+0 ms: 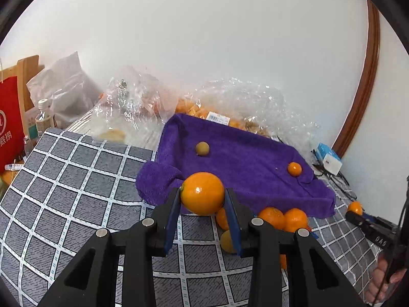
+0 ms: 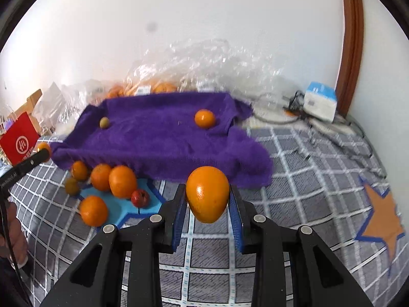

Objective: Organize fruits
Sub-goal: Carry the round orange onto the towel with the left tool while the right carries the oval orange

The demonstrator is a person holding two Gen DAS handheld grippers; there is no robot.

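My left gripper (image 1: 202,199) is shut on an orange (image 1: 202,193), lifted just before the near edge of a purple towel (image 1: 245,158). On the towel lie a small green-brown fruit (image 1: 202,149) and a small orange (image 1: 294,169). My right gripper (image 2: 207,202) is shut on another orange (image 2: 207,194), held above the grey checked cloth in front of the purple towel (image 2: 158,138). A pile of oranges (image 2: 112,179) with a small red fruit (image 2: 140,197) and a greenish fruit (image 2: 72,185) lies at the towel's near left edge. The right gripper's tip (image 1: 358,216) shows in the left wrist view.
Crinkled clear plastic bags (image 1: 230,97) holding more oranges lie behind the towel against the white wall. A red paper bag (image 1: 9,117) and a bottle (image 1: 44,120) stand at the far left. A blue-white box (image 2: 320,101) with cables sits at the right. An orange star (image 2: 383,220) marks the cloth.
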